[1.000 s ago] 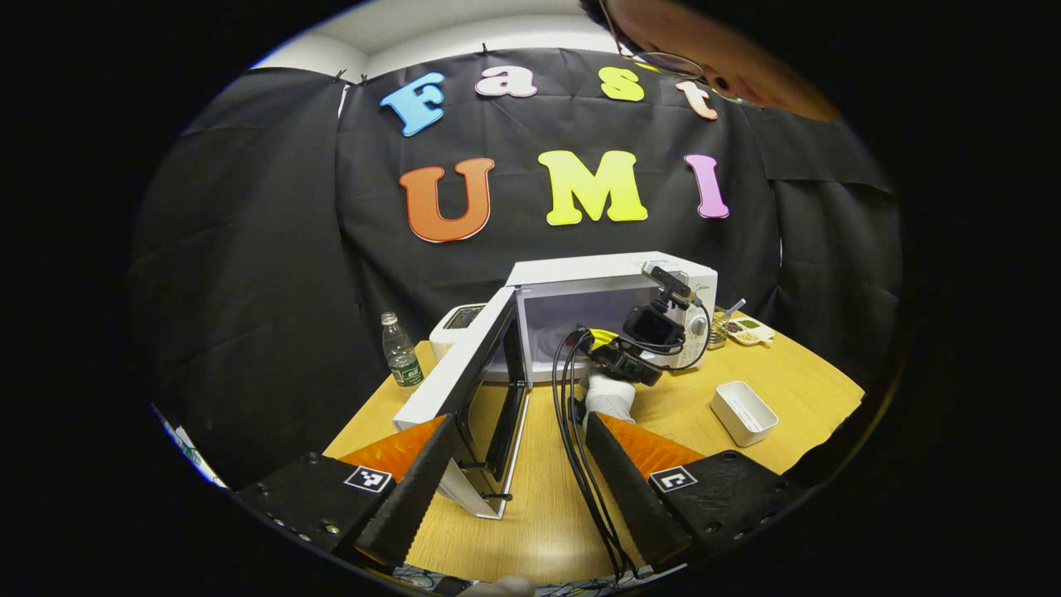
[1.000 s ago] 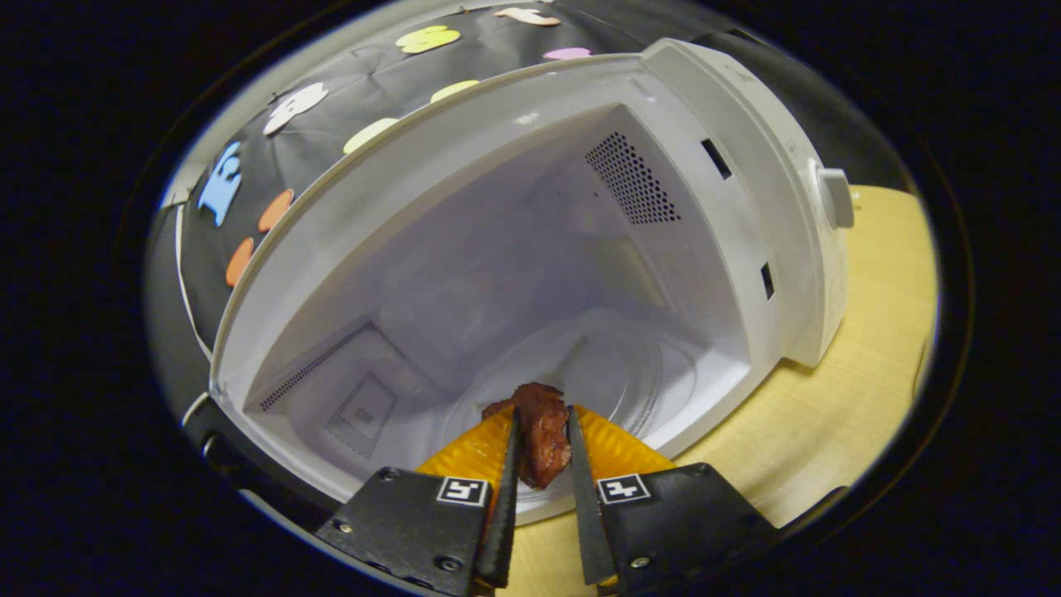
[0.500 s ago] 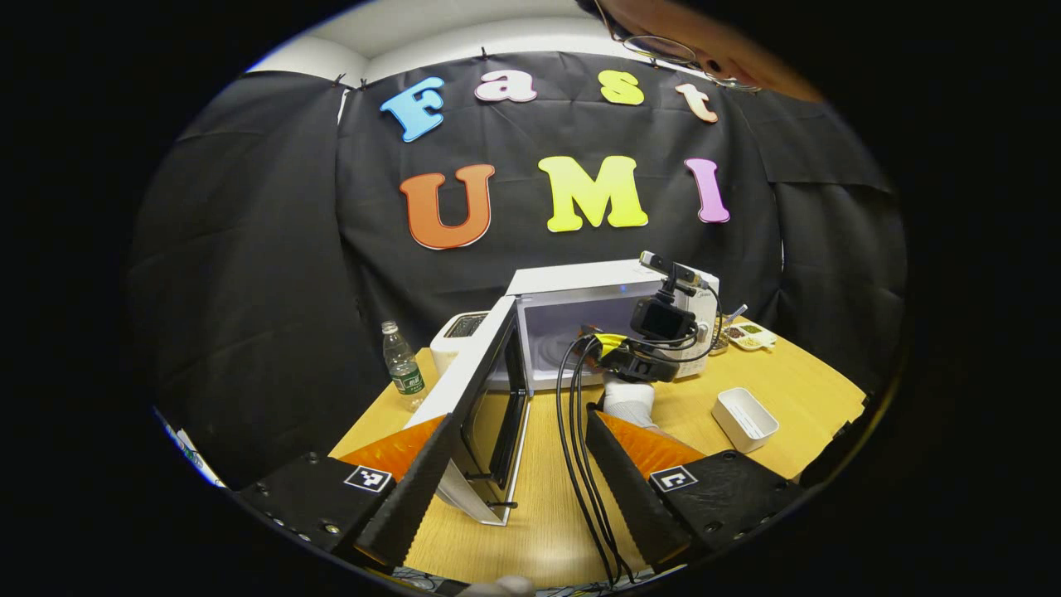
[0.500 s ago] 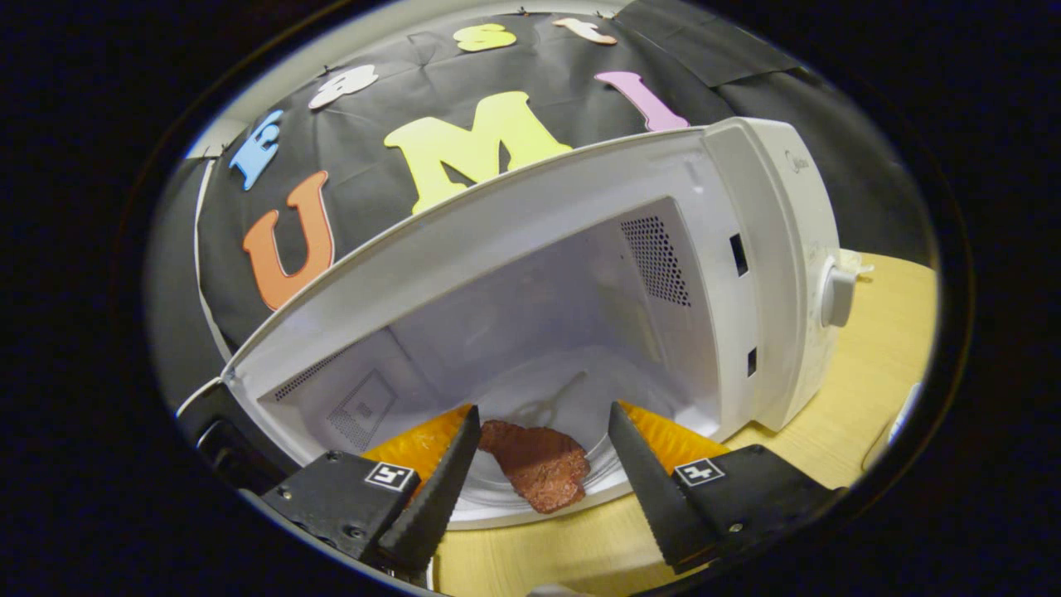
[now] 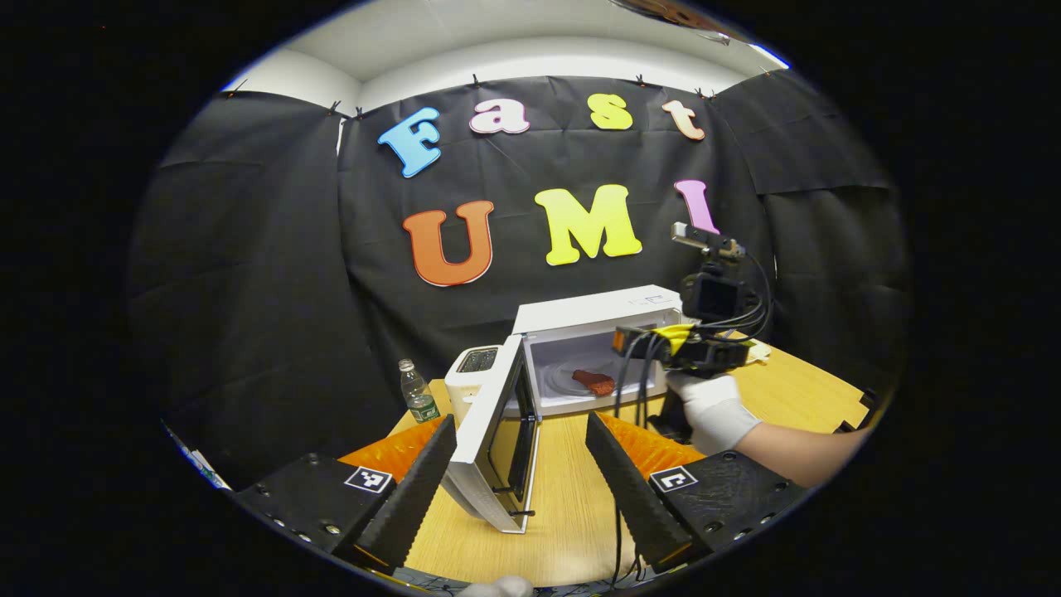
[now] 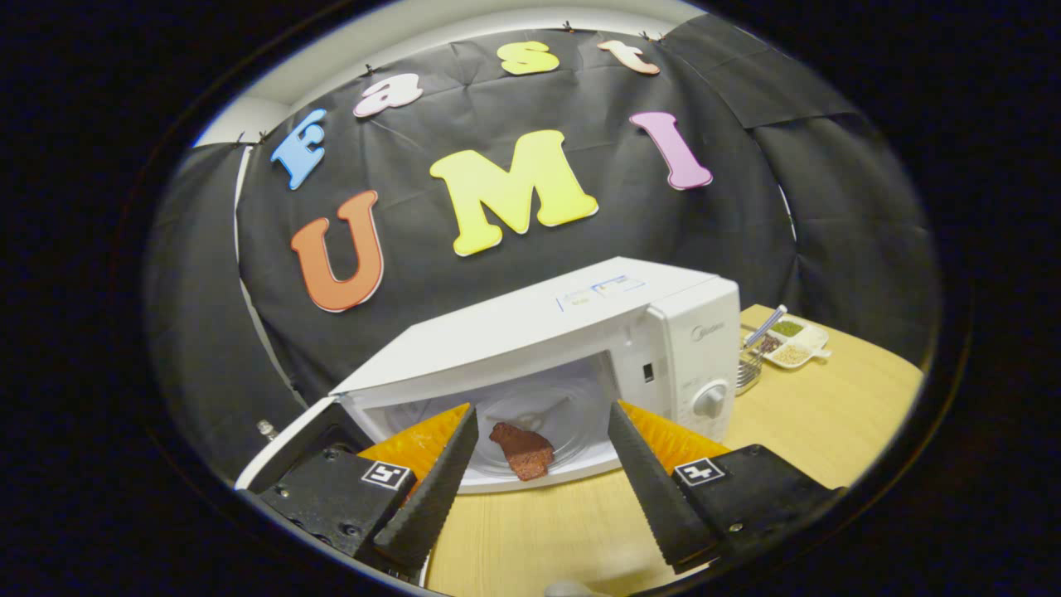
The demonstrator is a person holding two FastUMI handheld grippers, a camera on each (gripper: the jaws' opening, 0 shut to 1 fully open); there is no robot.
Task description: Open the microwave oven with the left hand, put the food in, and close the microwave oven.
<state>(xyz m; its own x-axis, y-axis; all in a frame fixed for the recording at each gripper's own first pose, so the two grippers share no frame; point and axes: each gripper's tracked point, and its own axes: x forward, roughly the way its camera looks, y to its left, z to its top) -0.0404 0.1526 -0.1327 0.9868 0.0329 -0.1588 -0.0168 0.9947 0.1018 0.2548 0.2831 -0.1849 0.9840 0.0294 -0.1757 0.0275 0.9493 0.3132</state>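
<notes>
— How far along are we?

— By my reckoning about two thirds. The microwave oven [image 6: 572, 348] stands open and the food [image 6: 522, 449], a reddish-brown piece, lies on the glass plate inside it, near the front edge. What is left is the closing.

— And your jaws?

— My right gripper [image 6: 539, 464] is spread wide and holds nothing; it sits outside the cavity, with the food showing between its fingers but well apart from them. My left gripper [image 5: 518, 473] is just as wide and just as empty.

— Where is the door?

— The door [image 5: 497, 431] is swung out toward my left gripper, its free edge between my left fingers, though I can't tell if it touches them. I judge a push from that side should shut it
</notes>
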